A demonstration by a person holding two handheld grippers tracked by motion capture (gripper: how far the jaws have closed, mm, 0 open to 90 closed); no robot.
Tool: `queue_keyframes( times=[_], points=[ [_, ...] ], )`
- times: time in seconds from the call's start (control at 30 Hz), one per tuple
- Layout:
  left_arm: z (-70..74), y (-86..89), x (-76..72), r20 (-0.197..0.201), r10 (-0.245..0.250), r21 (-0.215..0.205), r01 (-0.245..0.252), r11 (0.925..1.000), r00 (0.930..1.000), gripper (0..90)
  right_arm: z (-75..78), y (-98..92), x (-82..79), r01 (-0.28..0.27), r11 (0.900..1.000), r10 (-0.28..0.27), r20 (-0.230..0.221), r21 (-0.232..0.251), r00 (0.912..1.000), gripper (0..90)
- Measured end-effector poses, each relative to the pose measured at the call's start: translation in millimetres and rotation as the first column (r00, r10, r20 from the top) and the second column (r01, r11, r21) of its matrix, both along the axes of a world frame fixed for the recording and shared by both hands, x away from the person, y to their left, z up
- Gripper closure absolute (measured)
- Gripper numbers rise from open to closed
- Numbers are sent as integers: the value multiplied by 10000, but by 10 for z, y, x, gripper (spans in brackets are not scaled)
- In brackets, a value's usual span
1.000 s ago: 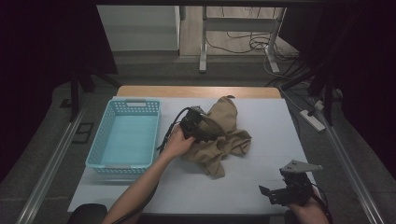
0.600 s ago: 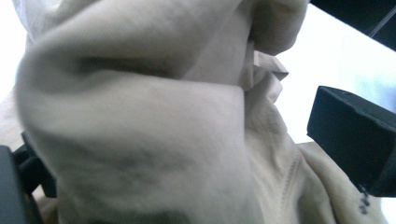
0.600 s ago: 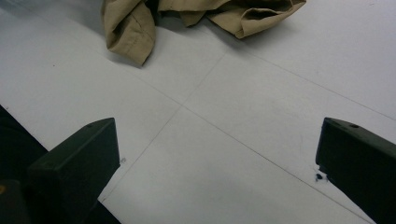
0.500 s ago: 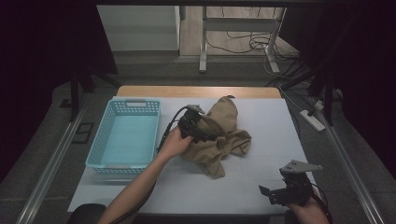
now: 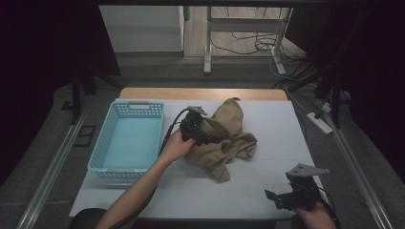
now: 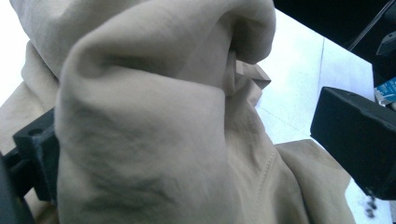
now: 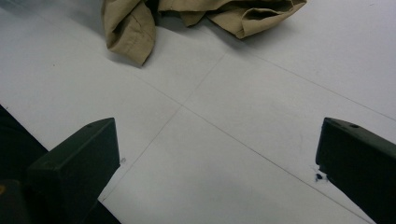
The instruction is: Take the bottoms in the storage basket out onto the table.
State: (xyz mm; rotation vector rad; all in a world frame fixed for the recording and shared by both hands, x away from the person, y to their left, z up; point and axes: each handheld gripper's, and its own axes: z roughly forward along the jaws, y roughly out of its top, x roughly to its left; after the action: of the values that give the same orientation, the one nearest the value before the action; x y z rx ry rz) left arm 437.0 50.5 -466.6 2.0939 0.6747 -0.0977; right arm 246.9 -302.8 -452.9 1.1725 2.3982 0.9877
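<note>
White table point(image 5: 267, 191) with a wooden strip along its far edge, dark room all around, cables on the floor behind. Near the middle lies a crumpled tan garment point(image 5: 224, 138), bunched up in folds. The left tool point(image 5: 203, 131) is pushed into its left side, and in the left gripper view its jaws stand wide apart with a thick fold of the cloth bulging up between them (not pinched, the fabric just sits in the gap). The hand point(image 5: 175, 147) holding it rests right at the cloth's edge. Just left of that sits a light blue plastic basket point(image 5: 125, 164), nothing in it. The right tool point(image 5: 286, 198) is down at the near right corner, well apart from the garment, jaws spread over bare table.
</note>
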Motion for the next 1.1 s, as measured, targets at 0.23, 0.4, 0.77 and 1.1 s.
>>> queue_keyframes(
  times=[0.23, 0.4, 0.77, 1.1],
  points=[
    [28, 49, -15, -48, -39, -184, 38, 9998, 10000, 0, 3, -2, -2, -13, 10000, 13, 9, -2, 10000, 1],
    [22, 72, -49, -84, -31, -309, 29, 9995, 10000, 0, 3, -3, -3, -25, 10000, 25, 16, -1, 10000, 1],
    [7, 114, -105, -262, 139, -730, -157, 9972, 9996, 0, 6, -11, -5, -43, 9999, 43, 12, 131, 10000, 1],
    [34, 109, -149, 64, 145, -486, -142, 9987, 9999, 0, 9, -17, -8, -99, 9998, 98, 50, 189, 9999, 1]
  ],
)
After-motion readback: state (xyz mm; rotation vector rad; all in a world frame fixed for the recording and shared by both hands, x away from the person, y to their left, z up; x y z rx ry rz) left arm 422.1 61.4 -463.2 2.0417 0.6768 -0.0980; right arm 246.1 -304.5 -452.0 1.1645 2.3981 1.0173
